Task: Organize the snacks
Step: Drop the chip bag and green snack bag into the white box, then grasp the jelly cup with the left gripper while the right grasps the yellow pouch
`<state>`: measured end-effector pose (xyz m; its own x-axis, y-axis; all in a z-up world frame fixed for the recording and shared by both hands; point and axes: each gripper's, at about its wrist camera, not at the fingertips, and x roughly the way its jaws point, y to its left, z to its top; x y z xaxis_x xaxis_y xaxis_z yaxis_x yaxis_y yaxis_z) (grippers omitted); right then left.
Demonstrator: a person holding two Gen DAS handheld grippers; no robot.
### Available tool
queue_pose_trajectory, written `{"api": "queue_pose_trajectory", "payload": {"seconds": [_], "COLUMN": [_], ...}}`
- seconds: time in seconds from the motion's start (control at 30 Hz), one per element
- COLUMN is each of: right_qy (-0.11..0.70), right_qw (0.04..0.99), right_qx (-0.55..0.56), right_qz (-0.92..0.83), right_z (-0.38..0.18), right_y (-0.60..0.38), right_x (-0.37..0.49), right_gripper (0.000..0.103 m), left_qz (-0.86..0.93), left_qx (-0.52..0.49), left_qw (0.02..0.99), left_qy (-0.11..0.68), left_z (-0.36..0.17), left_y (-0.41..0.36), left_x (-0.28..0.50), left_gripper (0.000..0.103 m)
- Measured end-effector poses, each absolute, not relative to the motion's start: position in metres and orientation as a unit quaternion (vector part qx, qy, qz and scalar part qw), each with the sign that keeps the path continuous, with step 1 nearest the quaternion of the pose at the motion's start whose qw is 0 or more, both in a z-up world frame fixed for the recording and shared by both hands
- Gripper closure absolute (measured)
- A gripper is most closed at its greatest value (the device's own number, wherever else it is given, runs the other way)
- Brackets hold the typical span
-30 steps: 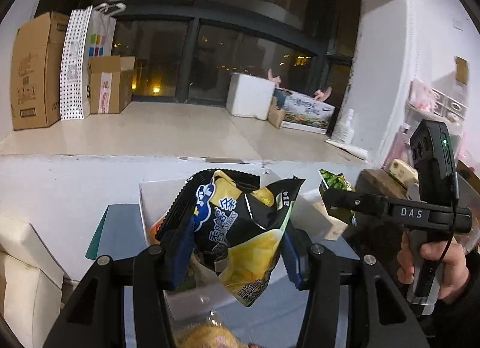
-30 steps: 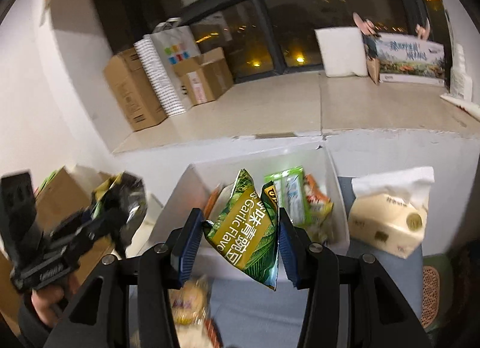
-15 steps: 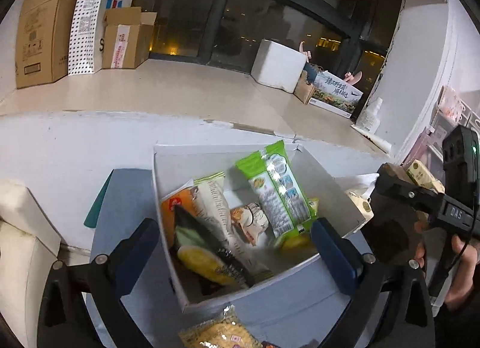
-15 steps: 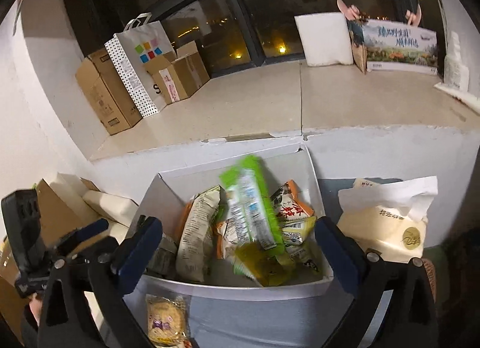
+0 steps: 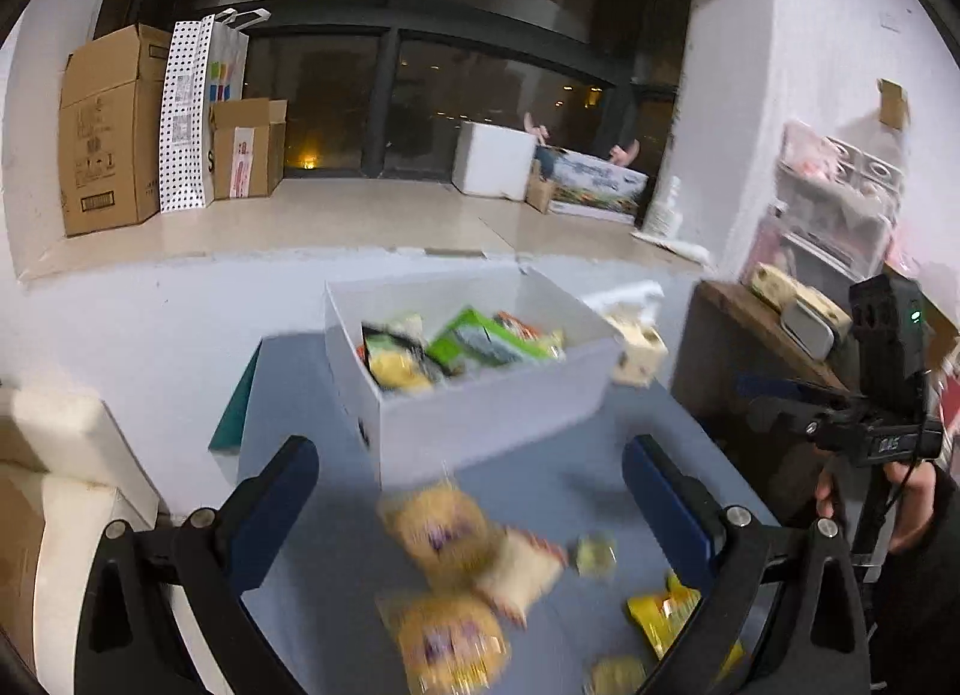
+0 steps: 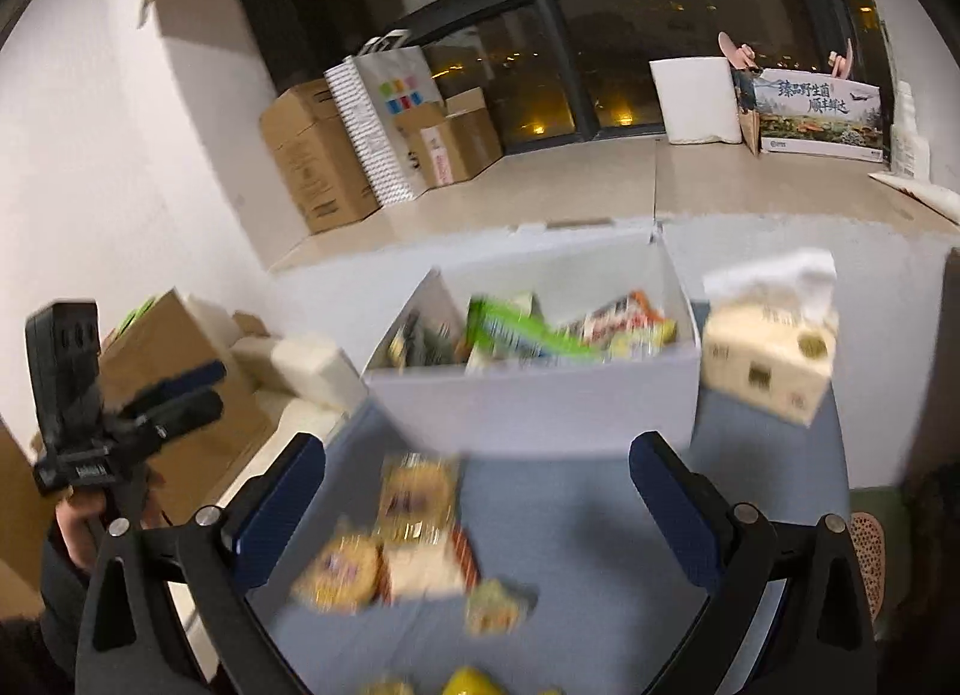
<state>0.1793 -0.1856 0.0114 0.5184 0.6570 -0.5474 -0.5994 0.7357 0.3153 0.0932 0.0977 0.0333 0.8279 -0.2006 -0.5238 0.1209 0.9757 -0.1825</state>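
Note:
A white box (image 5: 480, 401) on a blue-grey table holds several snack packets, among them a black-and-yellow chip bag (image 5: 396, 362) and a green packet (image 5: 480, 341). The box also shows in the right wrist view (image 6: 540, 401). My left gripper (image 5: 468, 503) is open and empty, hanging above loose yellow snack packets (image 5: 444, 527) on the table in front of the box. My right gripper (image 6: 477, 503) is open and empty above the same loose packets (image 6: 414, 491). The view is blurred by motion.
A tissue box (image 6: 768, 359) stands right of the white box. A dark wooden stand (image 5: 756, 347) is at the table's right. Cardboard boxes (image 5: 114, 125) and a paper bag sit on the window ledge behind. A brown carton (image 6: 174, 359) stands left.
Both grippers opened and dropped their chip bags into the white box, then pulled back and up. Loose packets on the table have come into view.

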Motion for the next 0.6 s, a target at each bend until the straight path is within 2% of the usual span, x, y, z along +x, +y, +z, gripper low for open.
{"api": "queue_pose_trajectory", "payload": {"seconds": [0.23, 0.4, 0.6], "right_qy": [0.359, 0.378, 0.391], "right_qw": [0.865, 0.862, 0.854], "right_qx": [0.051, 0.001, -0.045], "right_qz": [0.346, 0.338, 0.341], "right_z": [-0.047, -0.077, -0.098], "right_y": [-0.203, -0.187, -0.163], "right_x": [0.120, 0.120, 0.141], "right_gripper": [0.000, 0.000, 0.000], "left_qz": [-0.064, -0.070, -0.082], "left_qx": [-0.102, -0.144, -0.127], "left_qw": [0.950, 0.939, 0.936], "left_qy": [0.288, 0.304, 0.319], "left_z": [0.006, -0.018, -0.034], "left_y": [0.094, 0.096, 0.080], "left_x": [0.022, 0.007, 0.004], "left_gripper": [0.000, 0.000, 0.000]}}
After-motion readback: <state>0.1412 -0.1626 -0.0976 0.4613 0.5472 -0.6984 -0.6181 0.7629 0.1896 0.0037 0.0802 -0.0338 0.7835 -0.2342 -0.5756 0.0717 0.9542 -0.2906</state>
